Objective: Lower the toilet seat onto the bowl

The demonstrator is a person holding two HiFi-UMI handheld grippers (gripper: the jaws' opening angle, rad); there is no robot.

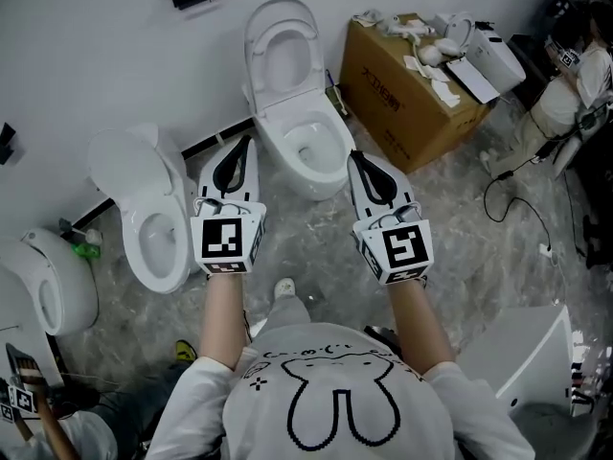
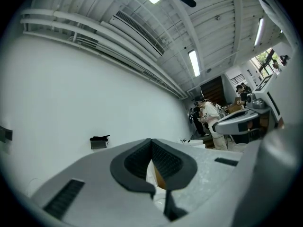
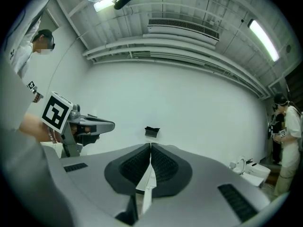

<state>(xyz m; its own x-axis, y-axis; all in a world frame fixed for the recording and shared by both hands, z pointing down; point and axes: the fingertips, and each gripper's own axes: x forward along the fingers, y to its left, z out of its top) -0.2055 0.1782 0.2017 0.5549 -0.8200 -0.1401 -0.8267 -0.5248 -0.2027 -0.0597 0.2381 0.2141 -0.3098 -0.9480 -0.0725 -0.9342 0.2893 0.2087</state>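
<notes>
Slamming looks the main danger: the white oval toilet seat (image 1: 281,54) stands raised at upper centre above its white ceramic bowl (image 1: 308,153). The left gripper (image 1: 245,144) and right gripper (image 1: 355,155), fingers pressed together and empty, could only nudge it.

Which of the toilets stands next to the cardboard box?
The middle toilet, seat raised; the left toilet and the far-left toilet stand away from the box.

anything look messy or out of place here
Yes: white fittings lie heaped loose on the cardboard box right of the middle toilet, whose seat stands raised, and a cable trails across the floor.
</notes>
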